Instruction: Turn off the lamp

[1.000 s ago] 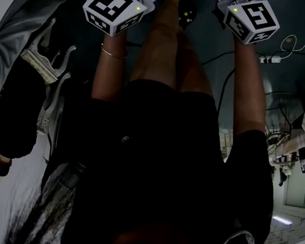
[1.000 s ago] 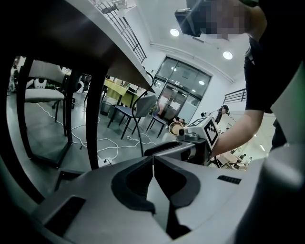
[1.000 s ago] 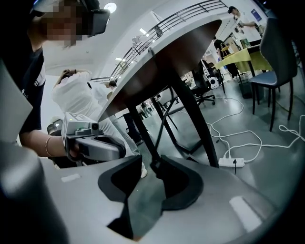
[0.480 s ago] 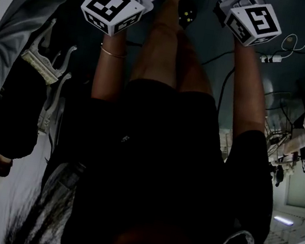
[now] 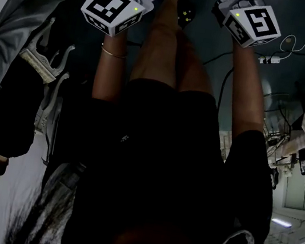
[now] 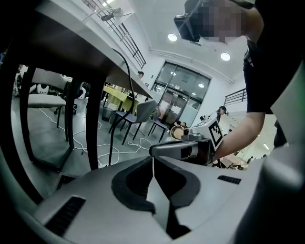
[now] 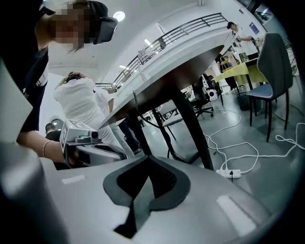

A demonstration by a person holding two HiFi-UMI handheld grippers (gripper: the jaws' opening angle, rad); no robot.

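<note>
Shows the right gripper just closing its jaws, now pressed together on nothing. Holds the left gripper shut too, empty. Suggests nothing toggled. Finds no lamp in any view: only smooth grey shells, ribbed black pads, a dark table slab upper centre, white power strip lower right.
</note>
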